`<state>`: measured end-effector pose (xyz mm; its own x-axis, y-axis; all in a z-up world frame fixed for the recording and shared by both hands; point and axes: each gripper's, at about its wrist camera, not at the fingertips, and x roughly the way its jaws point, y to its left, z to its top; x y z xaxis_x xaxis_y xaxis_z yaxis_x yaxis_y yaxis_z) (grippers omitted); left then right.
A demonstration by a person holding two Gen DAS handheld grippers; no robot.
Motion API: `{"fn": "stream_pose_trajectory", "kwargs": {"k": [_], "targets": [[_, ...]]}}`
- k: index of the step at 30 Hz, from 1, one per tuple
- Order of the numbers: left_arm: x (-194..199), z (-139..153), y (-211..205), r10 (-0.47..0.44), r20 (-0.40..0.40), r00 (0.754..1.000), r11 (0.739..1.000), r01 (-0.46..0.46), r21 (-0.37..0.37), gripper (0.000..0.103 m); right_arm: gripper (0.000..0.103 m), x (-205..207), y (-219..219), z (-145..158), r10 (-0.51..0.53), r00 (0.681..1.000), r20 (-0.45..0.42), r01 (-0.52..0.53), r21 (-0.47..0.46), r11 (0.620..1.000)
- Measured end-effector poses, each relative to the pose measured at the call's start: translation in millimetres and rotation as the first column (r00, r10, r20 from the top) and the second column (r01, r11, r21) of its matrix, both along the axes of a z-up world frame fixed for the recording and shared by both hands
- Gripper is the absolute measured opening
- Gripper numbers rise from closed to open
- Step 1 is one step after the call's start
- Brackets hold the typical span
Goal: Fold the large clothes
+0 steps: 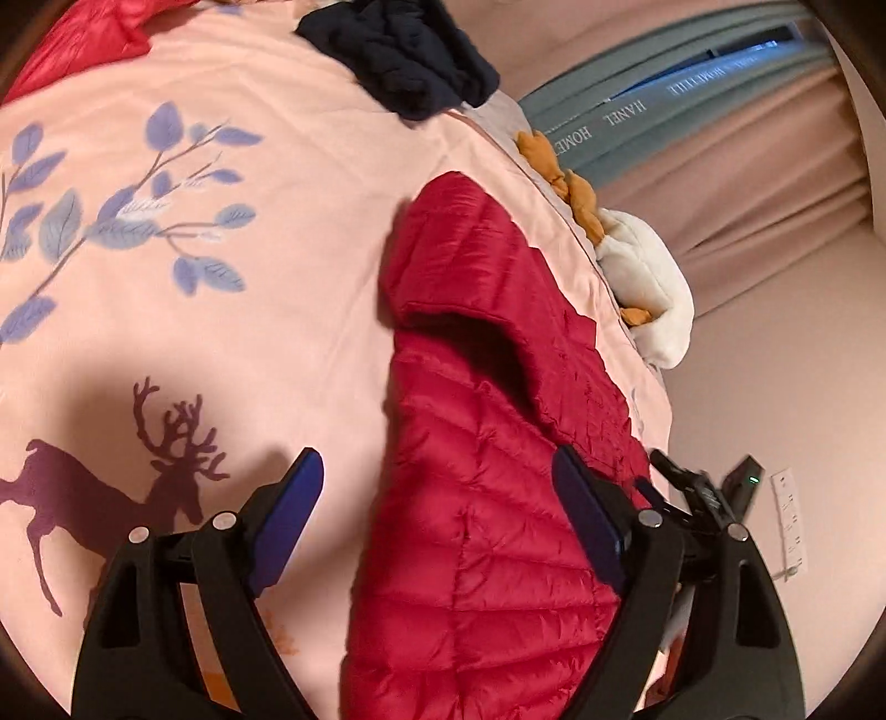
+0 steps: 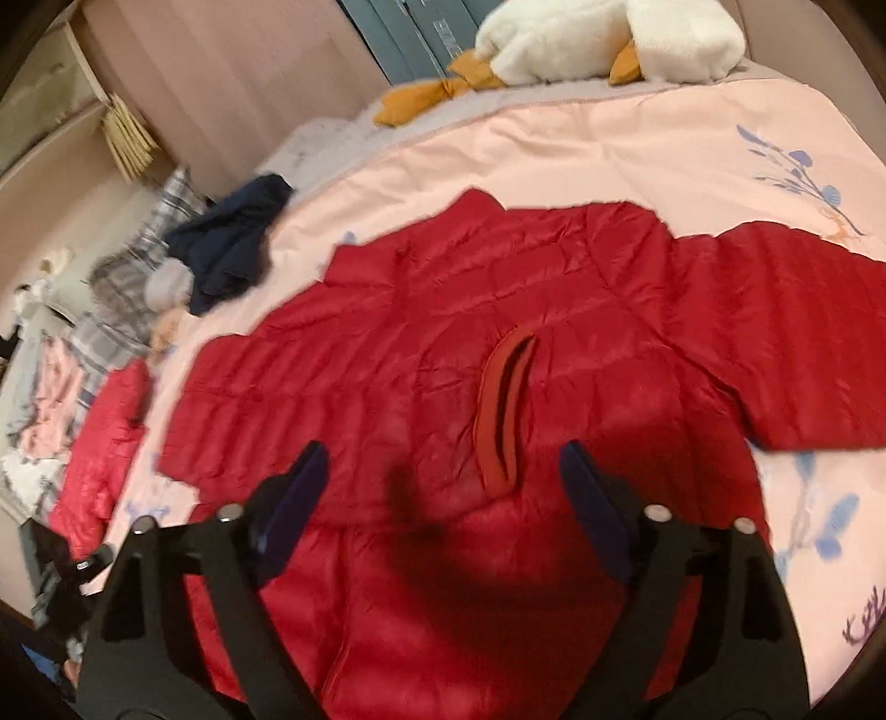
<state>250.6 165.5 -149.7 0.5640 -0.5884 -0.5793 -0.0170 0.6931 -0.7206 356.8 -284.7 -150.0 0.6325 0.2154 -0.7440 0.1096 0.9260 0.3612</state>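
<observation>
A red quilted puffer jacket (image 2: 498,332) lies spread flat on the pink bedspread (image 2: 609,144), sleeves out to both sides, its collar (image 2: 506,410) near the middle. My right gripper (image 2: 443,471) is open and empty, hovering above the jacket just short of the collar. In the left wrist view one sleeve and side of the jacket (image 1: 487,443) runs along the bed's right edge. My left gripper (image 1: 437,482) is open and empty above the jacket's edge, where it meets the bedspread (image 1: 221,332).
A dark navy garment (image 1: 410,50) (image 2: 232,232) lies bunched at the bed's far side. A white and orange plush toy (image 1: 642,266) (image 2: 581,44) lies by the edge. A second red garment (image 2: 105,443) and plaid bedding (image 2: 133,266) lie left.
</observation>
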Motion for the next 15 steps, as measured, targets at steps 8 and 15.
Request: {"fn": "stream_pose_trajectory", "kwargs": {"k": [8, 15], "targets": [[25, -5, -2, -0.021, 0.002, 1.000, 0.983, 0.021, -0.181, 0.085, 0.014, 14, 15, -5, 0.008, 1.000, -0.001, -0.008, -0.190, 0.982], [75, -8, -40, -0.026, 0.016, 1.000, 0.958, 0.030, -0.286, 0.085, 0.013, 9, -5, 44, -0.020, 0.994, 0.111, 0.039, -0.171, 0.984]]}}
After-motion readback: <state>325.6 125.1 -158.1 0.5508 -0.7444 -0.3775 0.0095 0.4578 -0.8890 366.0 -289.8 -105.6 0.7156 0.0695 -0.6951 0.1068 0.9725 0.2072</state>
